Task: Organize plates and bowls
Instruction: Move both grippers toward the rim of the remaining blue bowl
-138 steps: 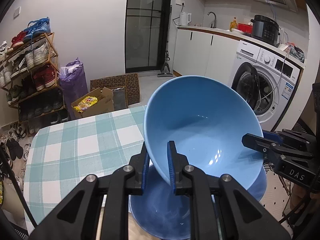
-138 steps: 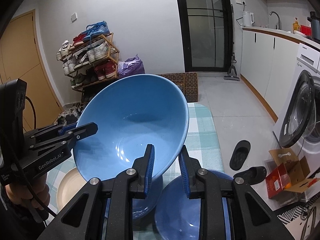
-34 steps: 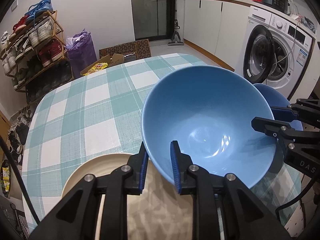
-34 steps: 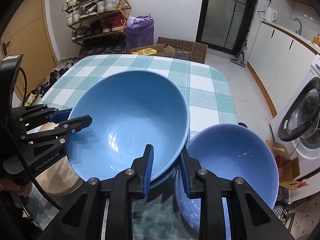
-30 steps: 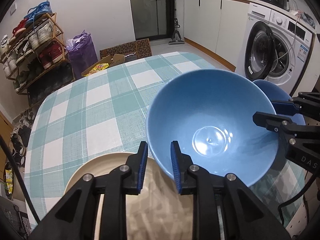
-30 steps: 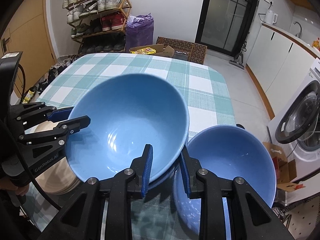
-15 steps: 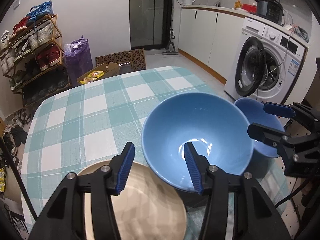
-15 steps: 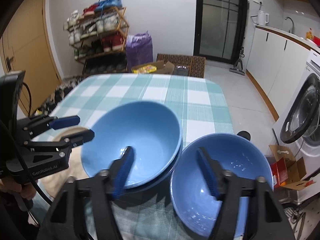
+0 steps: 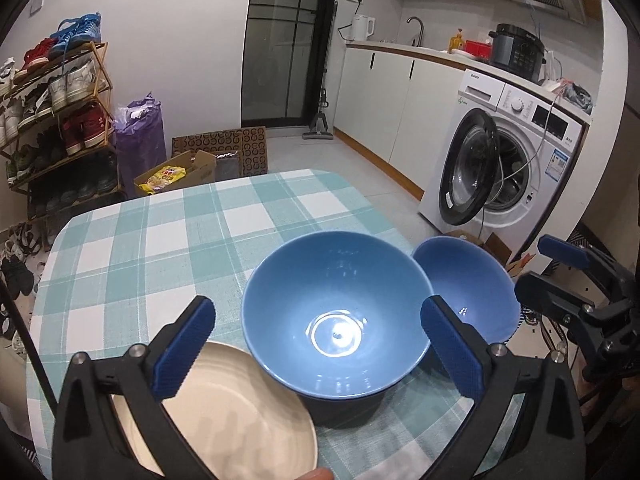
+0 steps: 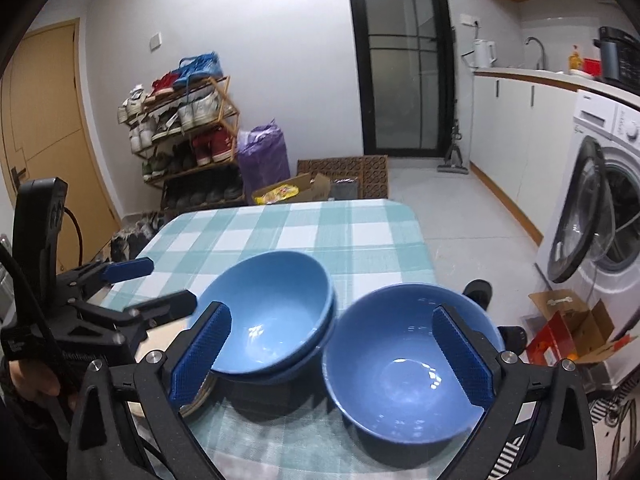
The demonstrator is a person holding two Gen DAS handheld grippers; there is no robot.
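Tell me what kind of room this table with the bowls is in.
Most likely a small flat's combined kitchen, laundry and entry area. A washing machine sits under a counter with a sink tap and kettle, and a shoe rack stands against the wall beyond the checked table.

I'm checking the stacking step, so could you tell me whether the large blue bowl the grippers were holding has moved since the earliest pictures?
Yes. The large blue bowl was held tilted above the checked tablecloth; it now sits upright, nested in another blue bowl, released.
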